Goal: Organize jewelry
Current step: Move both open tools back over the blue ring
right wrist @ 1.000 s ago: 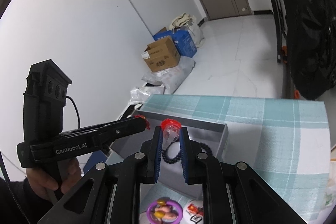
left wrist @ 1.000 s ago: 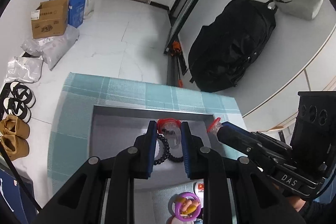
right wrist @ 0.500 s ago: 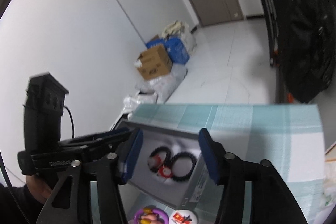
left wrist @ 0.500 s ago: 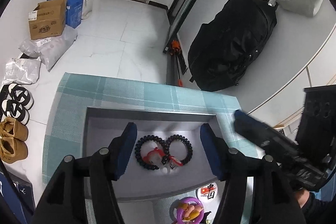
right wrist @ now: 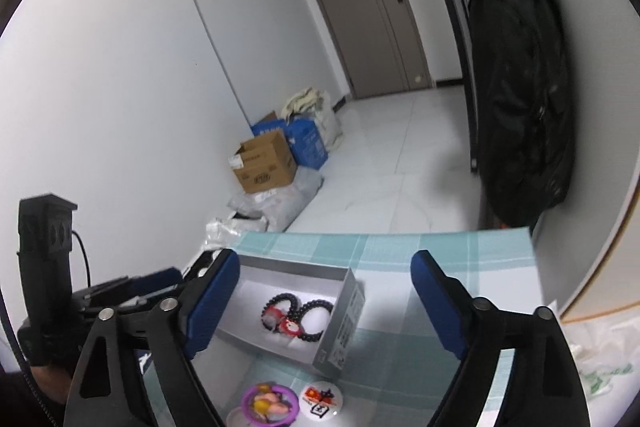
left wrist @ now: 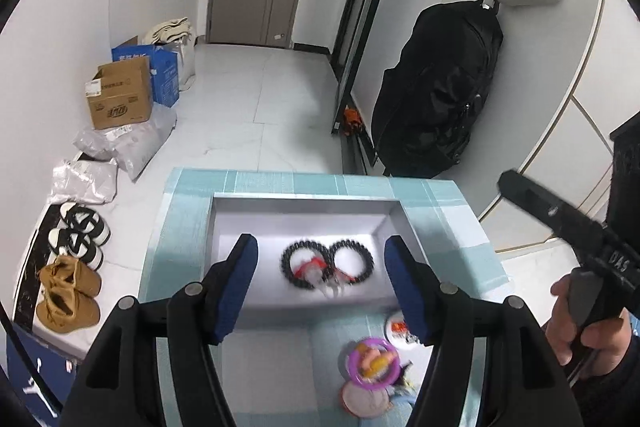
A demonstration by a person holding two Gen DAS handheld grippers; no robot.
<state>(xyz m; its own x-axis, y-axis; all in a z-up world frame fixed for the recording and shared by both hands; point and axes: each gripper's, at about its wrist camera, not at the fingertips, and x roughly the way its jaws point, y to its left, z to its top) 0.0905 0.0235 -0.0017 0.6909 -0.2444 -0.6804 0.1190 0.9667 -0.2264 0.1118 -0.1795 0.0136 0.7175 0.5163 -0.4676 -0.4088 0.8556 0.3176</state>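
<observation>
Two black bead bracelets with red charms [left wrist: 326,265] lie side by side in an open grey box [left wrist: 304,213] on the teal checked cloth. They also show in the right wrist view [right wrist: 298,315], inside the same box [right wrist: 344,323]. My left gripper [left wrist: 320,281] is open and empty, raised above the box's near edge. My right gripper [right wrist: 324,301] is open and empty, raised above the box from the right side.
A purple ring toy [left wrist: 372,361] and round badges [right wrist: 320,399] lie on the cloth in front of the box. A black backpack [left wrist: 436,95] hangs on the right wall. Boxes [left wrist: 120,99] and shoes [left wrist: 68,291] are on the floor at left.
Both grippers were shut on the bracelets' red charms over the box. They have opened, let the bracelets drop into the box, and pulled up and back.
</observation>
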